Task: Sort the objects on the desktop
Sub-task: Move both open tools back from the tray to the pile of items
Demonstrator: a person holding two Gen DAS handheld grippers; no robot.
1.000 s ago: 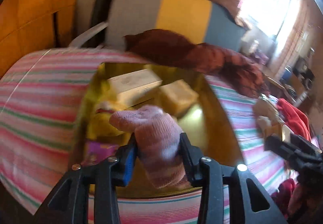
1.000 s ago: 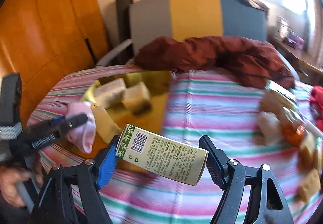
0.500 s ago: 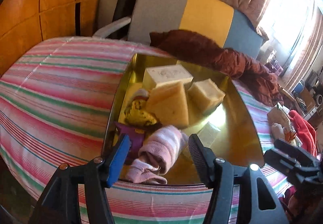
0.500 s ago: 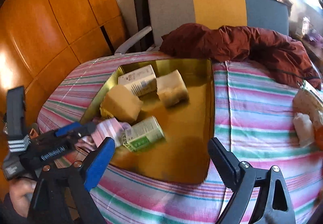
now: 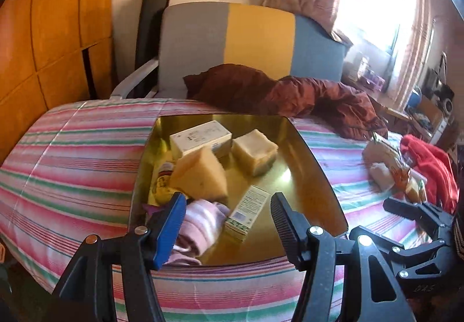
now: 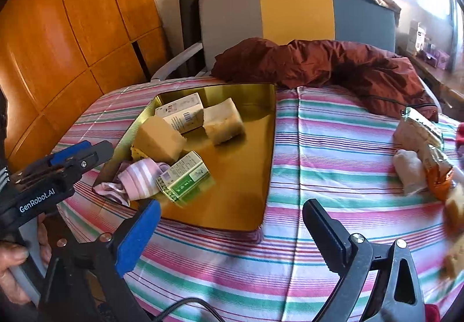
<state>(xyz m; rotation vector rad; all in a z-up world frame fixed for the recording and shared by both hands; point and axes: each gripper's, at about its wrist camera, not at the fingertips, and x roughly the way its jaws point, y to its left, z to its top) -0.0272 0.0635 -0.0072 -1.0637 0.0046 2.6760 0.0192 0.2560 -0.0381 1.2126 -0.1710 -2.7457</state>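
A gold tray point(image 5: 319, 177) point(image 6: 246, 206) lies on the striped tablecloth. In it rest a pink sock point(image 5: 200, 223) point(image 6: 142, 180), a green box point(image 5: 246, 212) point(image 6: 185, 177), a white box point(image 5: 200, 138), a yellow sponge point(image 5: 200, 177) and a beige block point(image 5: 255, 151). My left gripper point(image 5: 227, 206) hovers open above the tray's near edge, over the sock and clear of it. My right gripper point(image 6: 232, 206) hangs over the tray's near corner. Its jaws are opening wide with nothing between them.
A maroon jacket point(image 6: 333, 67) is draped across the table's far side in front of a grey, yellow and blue chair point(image 5: 258, 38). At the right lie a white sock point(image 6: 409, 174), snack packets point(image 6: 435, 165) and a red cloth point(image 5: 429, 165). A wooden wall stands left.
The left gripper let go of the pink sock, which now lies in the tray, and drew back upward. The right gripper released the green box into the tray and spread wide.
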